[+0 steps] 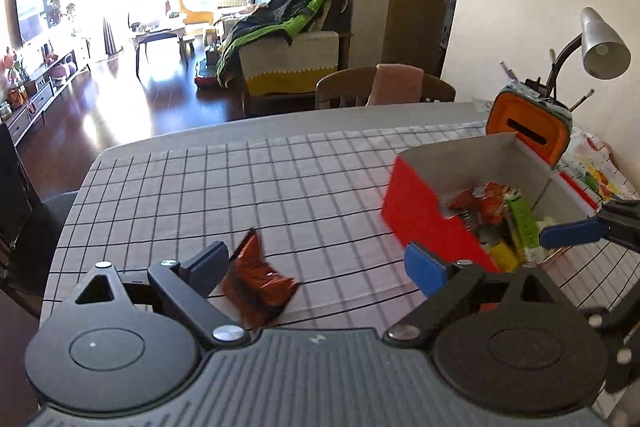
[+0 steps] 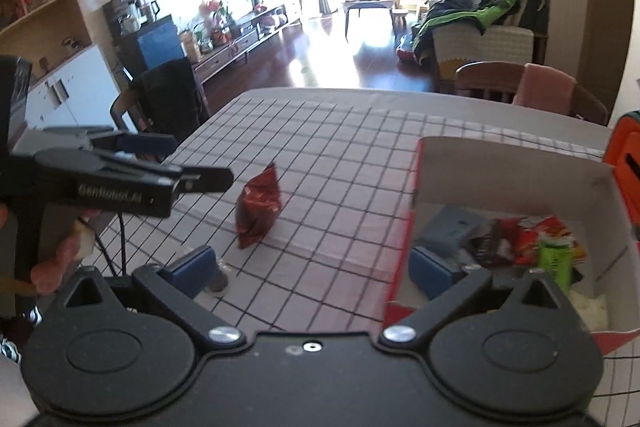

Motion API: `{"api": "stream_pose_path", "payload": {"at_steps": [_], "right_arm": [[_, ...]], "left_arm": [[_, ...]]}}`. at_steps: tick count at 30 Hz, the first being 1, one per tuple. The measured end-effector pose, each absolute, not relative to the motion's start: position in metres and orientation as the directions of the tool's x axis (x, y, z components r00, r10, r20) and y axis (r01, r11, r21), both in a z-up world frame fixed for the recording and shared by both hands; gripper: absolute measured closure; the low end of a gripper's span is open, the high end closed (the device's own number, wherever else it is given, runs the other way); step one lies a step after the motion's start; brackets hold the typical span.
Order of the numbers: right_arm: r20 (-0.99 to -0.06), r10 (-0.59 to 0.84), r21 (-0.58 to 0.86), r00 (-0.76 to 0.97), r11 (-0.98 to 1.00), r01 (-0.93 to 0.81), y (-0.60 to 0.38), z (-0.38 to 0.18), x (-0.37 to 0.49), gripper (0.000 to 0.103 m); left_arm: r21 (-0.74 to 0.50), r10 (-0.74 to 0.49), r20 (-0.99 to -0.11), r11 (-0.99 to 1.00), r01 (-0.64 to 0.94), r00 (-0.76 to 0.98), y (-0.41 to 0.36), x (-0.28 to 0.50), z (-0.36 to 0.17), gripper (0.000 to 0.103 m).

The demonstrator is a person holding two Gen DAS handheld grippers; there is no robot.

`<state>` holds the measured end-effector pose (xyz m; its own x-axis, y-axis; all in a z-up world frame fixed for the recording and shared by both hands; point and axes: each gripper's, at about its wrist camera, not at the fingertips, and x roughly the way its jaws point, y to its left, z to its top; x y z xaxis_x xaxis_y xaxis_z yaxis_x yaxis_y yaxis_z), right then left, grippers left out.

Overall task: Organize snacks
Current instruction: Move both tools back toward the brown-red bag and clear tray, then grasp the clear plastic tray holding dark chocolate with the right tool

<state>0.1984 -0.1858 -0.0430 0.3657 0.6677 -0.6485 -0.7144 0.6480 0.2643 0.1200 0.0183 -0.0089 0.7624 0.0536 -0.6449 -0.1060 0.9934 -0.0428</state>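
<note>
Picking up the last loose snack looks like the step in hand: the dark red foil packet (image 1: pixel 258 277) lies on the checked tablecloth (image 1: pixel 240 187), just ahead of the left gripper (image 1: pixel 316 263) and close against its left finger, well off toward that side of the wide gap. The jaws stand spread wide and hold nothing. To do this well, I would shift the left gripper sideways until the packet sits midway between the pads, lower until the tips nearly brush the cloth, then close across the packet's puffed middle rather than its crimped end, which may slip.

Seen from the right wrist, the same packet (image 2: pixel 258 211) stands tilted, ahead and to the left of the right gripper (image 2: pixel 316 269), which is also wide open and empty; its right finger hangs over the near rim of the red box (image 2: pixel 402 255).

That box (image 1: pixel 420 215) sits to the right of the left gripper, near its right finger, already holding several packets in red, green and yellow. Carry the packet high enough to clear the red wall before letting go.

Beyond the box stands an orange holder (image 1: pixel 524 131) and a desk lamp (image 1: pixel 602 47).
</note>
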Motion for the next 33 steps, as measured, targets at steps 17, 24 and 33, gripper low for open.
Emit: {"api": "stream_pose_path", "payload": {"at_steps": [17, 24, 33], "right_arm": [[-0.736, 0.625, 0.175, 0.261, 0.548, -0.818, -0.081, -0.091, 0.164, 0.000], [-0.788, 0.590, 0.125, 0.177, 0.435, -0.892, -0.022, -0.126, 0.155, 0.004], [-0.823, 0.549, 0.082, 0.147, 0.371, -0.925, 0.024, -0.156, 0.153, 0.019]], "left_arm": [[-0.135, -0.040, -0.791, 0.985, -0.110, 0.611, 0.114, 0.154, -0.057, 0.008], [-0.143, -0.042, -0.805, 0.982, -0.125, 0.592, 0.134, 0.149, -0.070, 0.008], [-0.147, -0.019, -0.818, 0.973, -0.178, 0.575, 0.156, 0.136, -0.079, 0.008]]}}
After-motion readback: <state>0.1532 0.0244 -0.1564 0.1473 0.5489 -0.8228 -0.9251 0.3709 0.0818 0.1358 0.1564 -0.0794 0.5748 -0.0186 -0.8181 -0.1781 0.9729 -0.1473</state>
